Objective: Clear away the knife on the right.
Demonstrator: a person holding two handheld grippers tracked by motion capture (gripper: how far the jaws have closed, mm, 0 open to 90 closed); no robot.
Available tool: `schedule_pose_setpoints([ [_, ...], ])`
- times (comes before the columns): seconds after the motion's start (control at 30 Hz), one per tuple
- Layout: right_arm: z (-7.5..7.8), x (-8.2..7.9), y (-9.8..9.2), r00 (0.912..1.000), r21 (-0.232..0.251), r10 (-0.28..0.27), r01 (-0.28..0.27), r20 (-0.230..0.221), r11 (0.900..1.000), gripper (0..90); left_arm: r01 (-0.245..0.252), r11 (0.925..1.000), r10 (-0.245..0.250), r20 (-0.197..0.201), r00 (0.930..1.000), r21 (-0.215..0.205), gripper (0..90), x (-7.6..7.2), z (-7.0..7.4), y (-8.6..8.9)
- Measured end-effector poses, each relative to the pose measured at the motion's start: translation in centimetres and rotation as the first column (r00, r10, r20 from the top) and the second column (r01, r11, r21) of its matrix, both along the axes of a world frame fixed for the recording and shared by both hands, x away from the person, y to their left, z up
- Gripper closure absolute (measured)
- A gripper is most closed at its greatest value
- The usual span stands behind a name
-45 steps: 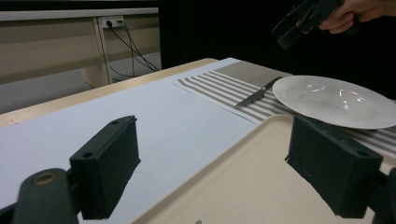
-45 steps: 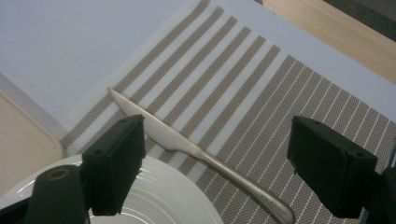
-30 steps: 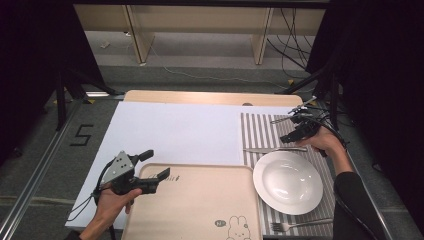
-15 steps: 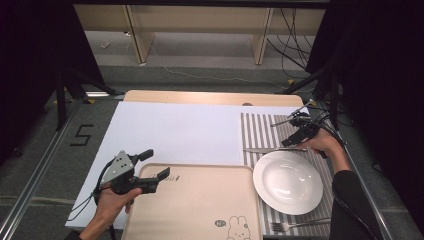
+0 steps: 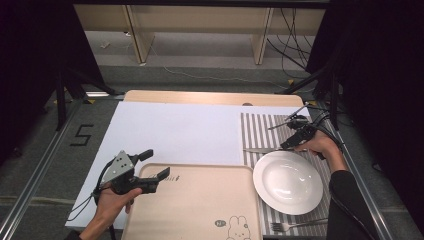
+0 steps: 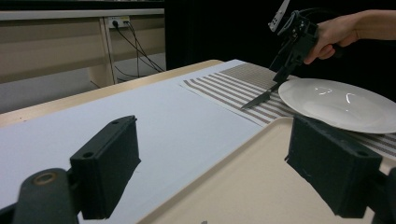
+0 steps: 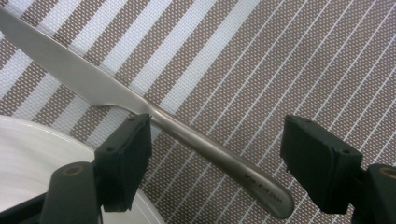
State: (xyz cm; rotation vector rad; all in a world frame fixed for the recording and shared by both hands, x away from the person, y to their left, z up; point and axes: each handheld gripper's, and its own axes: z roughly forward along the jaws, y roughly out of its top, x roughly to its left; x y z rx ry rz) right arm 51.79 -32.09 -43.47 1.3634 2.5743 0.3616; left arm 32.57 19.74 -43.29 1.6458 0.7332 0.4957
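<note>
On the counter (image 5: 170,130), a striped placemat (image 5: 260,132) carries a knife (image 7: 154,112) just beside the white plate (image 5: 287,182). The right hand-held gripper (image 5: 292,142) hangs over the knife handle, jaws wide, just been closing, pads not gripping. The left hand-held gripper (image 5: 157,170) stands open over the tray (image 5: 200,205), empty.

Open white table (image 5: 175,132) surface is found between the tray (image 5: 200,200) and the striped mat (image 5: 260,132); passage there is unobstructed. Approach to the knife (image 7: 140,107) is crowded by the plate (image 5: 287,182) rim just beside it.
</note>
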Motion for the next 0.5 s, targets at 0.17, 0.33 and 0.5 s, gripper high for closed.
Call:
schedule_pose_setpoints([
  [0.17, -0.18, 0.14, 0.04, 0.9998, -0.021, 0.010, -0.010, -0.019, 1.000, 27.2, 0.000, 1.0000, 0.000, -0.002, 1.0000, 0.003, 15.9, 0.00, -0.03, -0.06],
  [0.33, -0.63, 0.27, -0.08, 0.9996, -0.016, 0.029, -0.029, 0.004, 0.999, 28.2, 0.000, 1.0000, 0.000, -0.002, 1.0000, -0.003, 15.9, 0.01, 0.01, 0.02],
  [0.5, -0.70, 0.29, -0.19, 0.9996, -0.020, 0.019, -0.019, -0.021, 1.000, 28.9, 0.001, 1.0000, -0.001, 0.002, 1.0000, -0.004, 16.0, -0.02, 0.02, -0.02],
])
